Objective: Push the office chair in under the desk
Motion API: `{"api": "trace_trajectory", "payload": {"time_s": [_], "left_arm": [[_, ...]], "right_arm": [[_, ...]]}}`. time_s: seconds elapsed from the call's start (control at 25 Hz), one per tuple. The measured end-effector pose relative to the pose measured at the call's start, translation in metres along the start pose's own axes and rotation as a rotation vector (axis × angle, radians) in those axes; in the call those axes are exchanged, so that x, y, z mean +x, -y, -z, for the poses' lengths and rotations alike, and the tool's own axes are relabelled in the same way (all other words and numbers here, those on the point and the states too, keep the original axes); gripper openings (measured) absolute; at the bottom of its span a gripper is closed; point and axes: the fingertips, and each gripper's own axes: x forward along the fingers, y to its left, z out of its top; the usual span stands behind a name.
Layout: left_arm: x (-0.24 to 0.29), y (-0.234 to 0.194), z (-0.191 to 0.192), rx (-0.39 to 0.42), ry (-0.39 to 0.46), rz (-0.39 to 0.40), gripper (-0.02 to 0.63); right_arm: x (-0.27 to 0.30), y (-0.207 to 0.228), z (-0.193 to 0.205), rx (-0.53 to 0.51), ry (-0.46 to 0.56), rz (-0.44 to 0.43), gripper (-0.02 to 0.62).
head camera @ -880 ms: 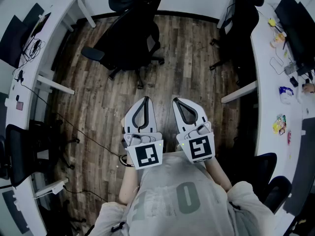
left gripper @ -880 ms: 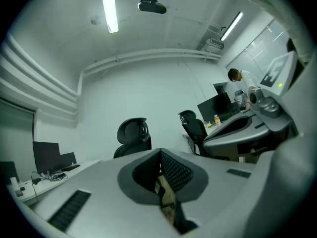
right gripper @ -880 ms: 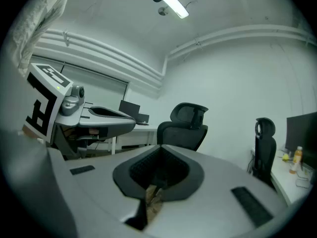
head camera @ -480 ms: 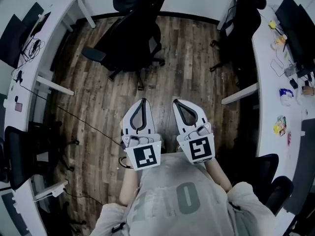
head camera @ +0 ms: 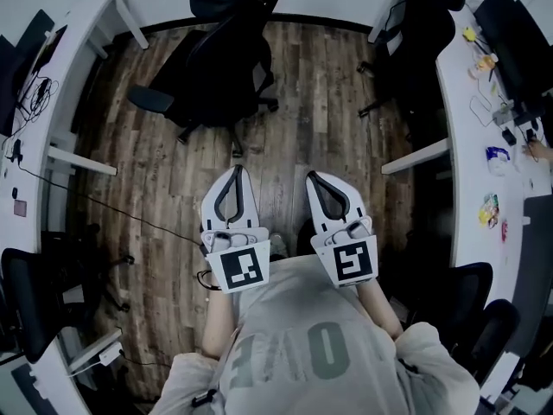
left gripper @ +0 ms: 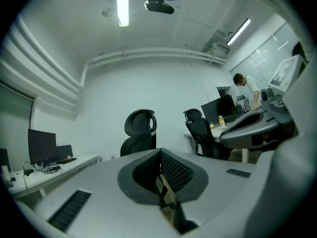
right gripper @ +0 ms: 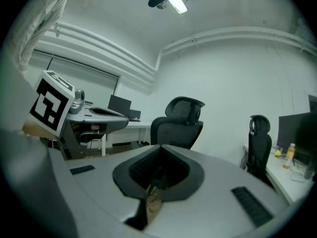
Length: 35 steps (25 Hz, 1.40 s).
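A black office chair [head camera: 220, 63] stands out on the wooden floor, away from the white desk [head camera: 82, 41] at the left. It shows ahead in the left gripper view [left gripper: 140, 135] and in the right gripper view [right gripper: 181, 124]. My left gripper [head camera: 234, 171] and right gripper [head camera: 314, 178] are held side by side close to my body. Both point toward the chair, well short of it. Each is shut with nothing between its jaws. In their own views the left gripper [left gripper: 161, 155] and the right gripper [right gripper: 158, 150] show pads pressed together.
A second black chair [head camera: 423, 28] stands by the right desk [head camera: 471, 137], which carries monitors and small clutter. More chairs sit at the lower left [head camera: 34, 292] and lower right [head camera: 458, 296]. A cable [head camera: 121, 210] runs across the floor. A person [left gripper: 246, 87] stands at the far right desk.
The left gripper has drifted a little to the left, widening the gap to the right gripper. The head view has shifted slightly. Both grippers stay shut.
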Motion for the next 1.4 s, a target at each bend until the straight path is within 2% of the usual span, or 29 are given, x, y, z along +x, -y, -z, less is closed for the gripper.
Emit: {"api": "trace_trajectory", "payload": {"time_s": [0.16,0.36,0.6,0.84,1.0,1.16,1.4], "left_arm": [[0.023,-0.006,0.011,-0.065,-0.015,0.022,0.015],[0.07,0.007,0.008,0.035,-0.007,0.076,0.015],[0.151,0.026,-0.002,0.09,-0.001,0.099,0.015],[0.248,0.023,-0.019,0.113,-0.005,0.001,0.015],[0.289,0.013,-0.028,0.091,-0.044,-0.089,0.015],[0.305,-0.006,-0.035,0.077,-0.078,-0.165,0.015],[0.309,-0.032,-0.024,0.09,-0.105,-0.224,0.015]], "right_arm": [[0.007,0.015,0.014,0.039,-0.057,0.043,0.021],[0.033,0.046,0.027,0.085,-0.043,0.057,0.021],[0.097,0.111,0.023,0.118,0.036,0.007,0.021],[0.178,0.196,0.004,0.115,0.1,-0.103,0.021],[0.22,0.24,-0.013,0.098,0.117,-0.204,0.021],[0.255,0.251,-0.023,0.069,0.13,-0.282,0.023],[0.288,0.24,-0.03,0.083,0.142,-0.344,0.023]]}}
